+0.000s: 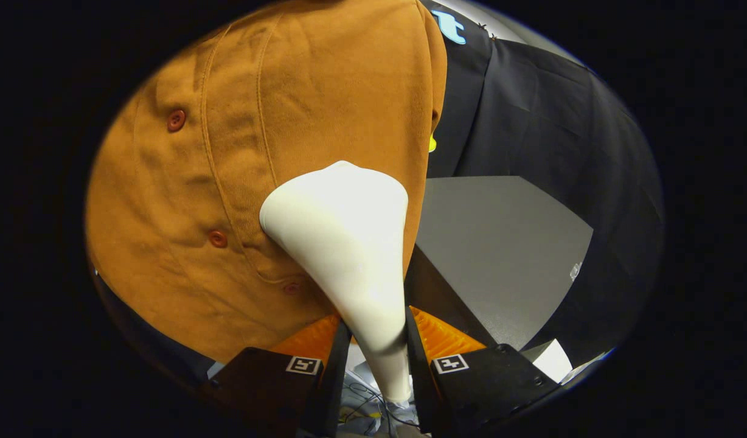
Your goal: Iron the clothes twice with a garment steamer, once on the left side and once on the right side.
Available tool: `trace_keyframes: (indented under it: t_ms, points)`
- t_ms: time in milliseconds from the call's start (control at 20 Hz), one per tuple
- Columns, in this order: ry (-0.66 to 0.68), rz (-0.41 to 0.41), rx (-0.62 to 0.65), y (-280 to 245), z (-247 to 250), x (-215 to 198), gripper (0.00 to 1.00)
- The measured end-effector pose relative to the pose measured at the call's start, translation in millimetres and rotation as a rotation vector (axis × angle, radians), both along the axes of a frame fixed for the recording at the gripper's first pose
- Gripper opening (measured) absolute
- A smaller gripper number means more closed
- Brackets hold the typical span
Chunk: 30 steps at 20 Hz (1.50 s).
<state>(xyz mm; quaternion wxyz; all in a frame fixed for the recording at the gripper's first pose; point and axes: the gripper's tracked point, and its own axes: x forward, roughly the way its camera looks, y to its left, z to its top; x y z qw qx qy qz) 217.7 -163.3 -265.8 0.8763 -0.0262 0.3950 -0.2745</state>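
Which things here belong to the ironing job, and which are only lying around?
For the job: garment steamer, held between the tongs, its head on the orange garment.

Lying about: grey table; cables below the tongs.

the white garment steamer (349,243) stands upright between the fingers of the tongs (376,340), both pressing its narrow neck. its wide flared head rests against the hanging orange-brown shirt (276,121), just beside the placket with 3 matching buttons (176,120).
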Motion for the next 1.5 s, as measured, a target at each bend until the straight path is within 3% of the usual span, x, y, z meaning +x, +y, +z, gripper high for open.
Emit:
trace_keyframes:
  t_ms: [650,1050,1500]
  points:
    - [0.076,0.0,0.061,-8,-20,-22,0.52]
    - [-0.119,0.057,0.0,12,71,-11,0.52]
    - [-0.319,0.219,-0.024,86,148,25,0.52]
